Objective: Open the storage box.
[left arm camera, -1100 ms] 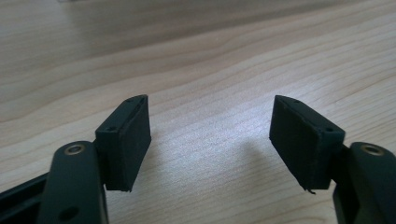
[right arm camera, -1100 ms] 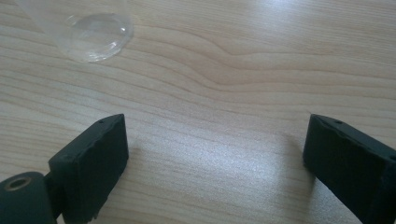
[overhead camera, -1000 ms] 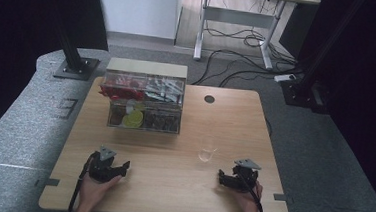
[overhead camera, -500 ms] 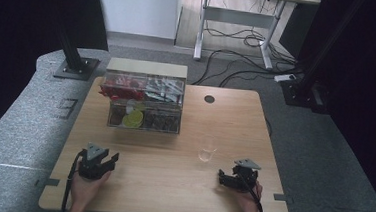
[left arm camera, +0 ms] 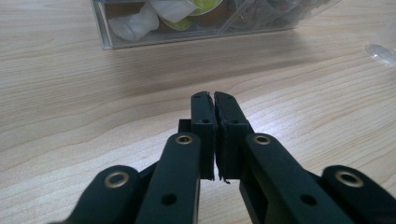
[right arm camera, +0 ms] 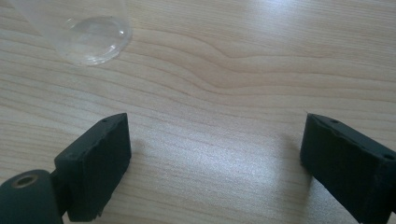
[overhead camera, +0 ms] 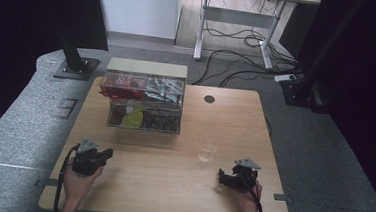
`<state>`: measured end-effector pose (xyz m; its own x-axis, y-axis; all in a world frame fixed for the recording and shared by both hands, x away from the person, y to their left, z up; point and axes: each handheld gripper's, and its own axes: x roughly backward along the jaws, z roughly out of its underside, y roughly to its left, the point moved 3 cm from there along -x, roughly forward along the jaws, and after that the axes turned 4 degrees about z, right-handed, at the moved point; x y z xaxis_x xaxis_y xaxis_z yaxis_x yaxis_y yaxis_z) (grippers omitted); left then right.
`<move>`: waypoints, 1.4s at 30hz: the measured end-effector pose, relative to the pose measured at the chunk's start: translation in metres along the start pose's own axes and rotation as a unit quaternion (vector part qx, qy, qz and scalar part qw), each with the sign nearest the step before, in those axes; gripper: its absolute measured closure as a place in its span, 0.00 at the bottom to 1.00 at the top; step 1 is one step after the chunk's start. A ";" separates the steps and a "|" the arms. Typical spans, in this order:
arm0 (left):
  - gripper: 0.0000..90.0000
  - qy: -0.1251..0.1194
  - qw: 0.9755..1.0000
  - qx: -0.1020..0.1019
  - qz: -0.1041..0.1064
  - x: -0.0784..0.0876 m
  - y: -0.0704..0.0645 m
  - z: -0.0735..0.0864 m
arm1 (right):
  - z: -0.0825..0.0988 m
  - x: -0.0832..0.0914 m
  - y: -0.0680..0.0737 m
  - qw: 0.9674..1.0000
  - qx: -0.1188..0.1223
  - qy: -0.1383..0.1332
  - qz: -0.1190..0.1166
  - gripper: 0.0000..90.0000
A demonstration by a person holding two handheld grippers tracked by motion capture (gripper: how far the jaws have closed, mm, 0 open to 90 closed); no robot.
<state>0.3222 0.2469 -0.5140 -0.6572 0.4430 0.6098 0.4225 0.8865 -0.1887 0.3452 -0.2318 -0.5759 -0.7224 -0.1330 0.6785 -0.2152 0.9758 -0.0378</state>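
Observation:
My left gripper (overhead camera: 104, 155) hovers over the near left of the wooden table (overhead camera: 170, 190), held in a hand. In the left gripper view its jaws (left arm camera: 214, 96) have just been closing and now meet, with nothing between them. My right gripper (overhead camera: 220, 177) rests at the near right, jaws wide open (right arm camera: 215, 140) over bare wood. A small clear plastic cup (overhead camera: 206, 154) stands just beyond the right gripper, upright and untouched; its base (right arm camera: 88, 35) shows up close. A clear compartment box (overhead camera: 145, 103) of colourful items sits at the back centre.
The clear box (left arm camera: 187, 21) lies ahead of the left gripper, with the cup's edge (left arm camera: 383, 49) at the far right. A round cable hole (overhead camera: 209, 99) is in the table's back right. Grey floor, cables and stand bases surround the table.
The left hand has shifted left and risen slightly, and its jaws have gone from spread to shut. The right hand and the cup have stayed put.

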 end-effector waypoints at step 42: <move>1.00 0.005 0.999 0.026 0.022 -0.044 0.021 -0.038 | -0.001 -0.001 0.000 1.000 0.000 0.000 -0.001 0.11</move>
<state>0.3833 0.2409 -0.5154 -0.6322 0.4805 0.6078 0.4177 0.8721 -0.2551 0.3465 -0.2313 -0.5757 -0.7222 -0.1352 0.6783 -0.2162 0.9757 -0.0357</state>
